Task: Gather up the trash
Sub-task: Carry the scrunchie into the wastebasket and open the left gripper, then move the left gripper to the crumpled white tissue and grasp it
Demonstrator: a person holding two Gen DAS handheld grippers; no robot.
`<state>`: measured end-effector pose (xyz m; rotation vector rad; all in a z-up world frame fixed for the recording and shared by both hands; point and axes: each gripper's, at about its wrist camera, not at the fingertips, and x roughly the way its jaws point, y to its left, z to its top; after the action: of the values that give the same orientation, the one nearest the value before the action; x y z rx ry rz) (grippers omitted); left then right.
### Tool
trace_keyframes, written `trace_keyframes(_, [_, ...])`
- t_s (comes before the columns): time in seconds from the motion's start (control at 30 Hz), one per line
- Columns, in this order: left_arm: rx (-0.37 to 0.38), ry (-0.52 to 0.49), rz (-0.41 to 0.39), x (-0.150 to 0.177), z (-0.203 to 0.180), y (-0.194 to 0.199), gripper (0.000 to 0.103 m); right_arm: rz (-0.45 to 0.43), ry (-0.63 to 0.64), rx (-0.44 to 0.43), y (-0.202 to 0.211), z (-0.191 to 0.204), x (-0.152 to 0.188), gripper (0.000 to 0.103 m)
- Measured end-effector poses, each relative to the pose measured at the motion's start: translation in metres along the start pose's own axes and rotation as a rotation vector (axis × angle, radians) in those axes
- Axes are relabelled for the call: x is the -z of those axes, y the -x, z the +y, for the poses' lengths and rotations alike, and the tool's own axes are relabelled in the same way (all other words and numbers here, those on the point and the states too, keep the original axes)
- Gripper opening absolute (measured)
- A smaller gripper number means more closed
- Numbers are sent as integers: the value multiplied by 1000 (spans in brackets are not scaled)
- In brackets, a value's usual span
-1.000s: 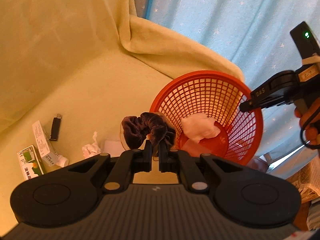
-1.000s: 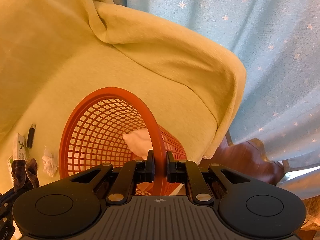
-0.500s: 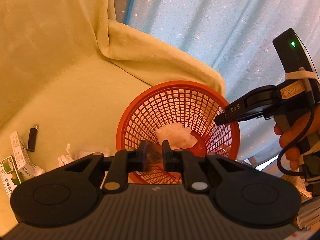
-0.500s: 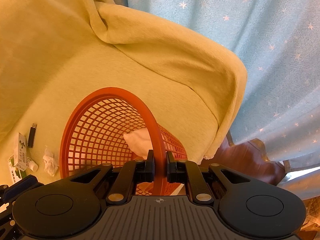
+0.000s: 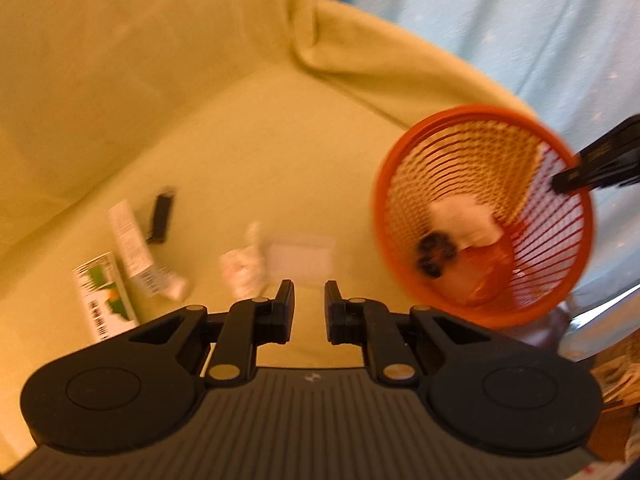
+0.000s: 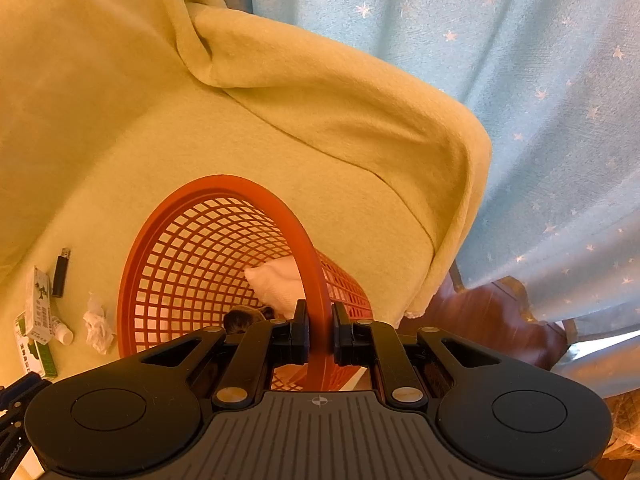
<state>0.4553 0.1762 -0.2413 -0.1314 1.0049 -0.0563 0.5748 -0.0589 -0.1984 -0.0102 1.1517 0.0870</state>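
Note:
An orange mesh basket [image 5: 560,216] hangs at the sofa's right end, with my right gripper [image 6: 320,312] shut on its rim [image 6: 316,280]. Inside it lie a dark scrunchie [image 5: 434,254] and a white wad [image 5: 464,220]; the scrunchie [image 6: 244,316] also shows in the right wrist view. My left gripper [image 5: 308,300] is open and holds nothing, left of the basket and above the sofa seat. A crumpled tissue [image 5: 244,270], a white card [image 5: 300,256], a white box [image 5: 130,236], a green carton [image 5: 102,296] and a black USB stick [image 5: 160,216] lie on the seat.
The yellow-covered sofa [image 6: 200,120] fills the left and middle of both views. A pale blue star curtain [image 6: 520,80] hangs behind on the right. Brown wooden floor [image 6: 480,316] shows past the sofa arm. The left wrist view is motion-blurred.
My left gripper opened and let the scrunchie drop into the basket, then swung back to the left over the seat. The right gripper kept its hold on the rim.

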Motion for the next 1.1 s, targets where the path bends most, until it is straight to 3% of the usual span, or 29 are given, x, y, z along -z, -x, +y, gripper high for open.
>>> trace_keyframes(0.2, [-50,-11,58,12,24,-24,11,13,-35,14,-2,-5,-1,7])
trace_keyframes(0.53, [-53,-67,134,10,37,-81,15,27,-75,34,-2,-8,-3,7])
trace_keyframes(0.9, [-64,-102,160,-2,40,-133,15,22,-104,58,-1,-5,0,7])
trace_keyframes(1.0, [-63,-109,160,-4,40,-137,3,20,-104,62,0,-4,1,7])
trace_keyframes(1.1, [-57,-124,135,-5,39,-129,3,19,-101,61,1,-3,1,7])
